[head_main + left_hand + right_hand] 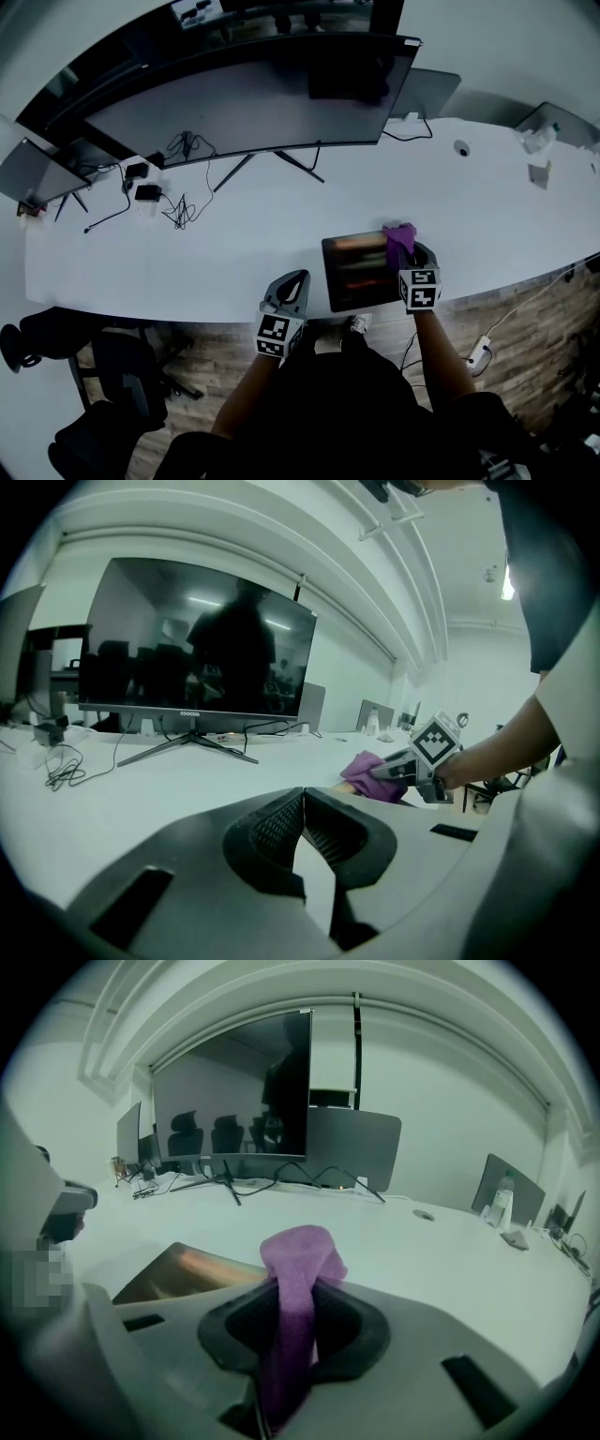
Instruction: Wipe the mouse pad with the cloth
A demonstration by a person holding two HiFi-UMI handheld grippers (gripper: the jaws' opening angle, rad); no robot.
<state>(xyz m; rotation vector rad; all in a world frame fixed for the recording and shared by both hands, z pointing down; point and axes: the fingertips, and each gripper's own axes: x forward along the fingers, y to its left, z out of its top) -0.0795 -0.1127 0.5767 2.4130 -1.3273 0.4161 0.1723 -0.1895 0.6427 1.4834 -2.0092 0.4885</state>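
Nearest, two forearms [441, 361] reaching forward from a dark torso, a gripper in each hand. Left gripper [294, 281] at the near edge of the white desk [234, 253], jaws pressed together at the tips with nothing between them. Off to the left of the mouse pad [354, 272] and not touching it.

Right gripper [413, 255] clamped on the purple cloth [400, 237], one fold bunched above the jaws and the rest hanging down between them. Cloth at the pad's far right corner, over its right edge. Mouse pad dark, glossy and squarish, flat near the desk's front edge, with a warm streak of reflection along its far side.

Beyond that, a bare white desktop curving away to both sides. Farther back, a wide curved monitor [253, 103], screen dark, on splayed stand legs [272, 167]. To its left, a tangle of cables [185, 202] and small adapters [141, 183]. To its right, a round grommet [461, 148] and a second screen [429, 89] turned away. Small pale items [539, 141] at the far right end.

Below the desk edge, wood floor [534, 305], a white power strip [479, 354] and a black chair [112, 375]. Around it all, pale walls.
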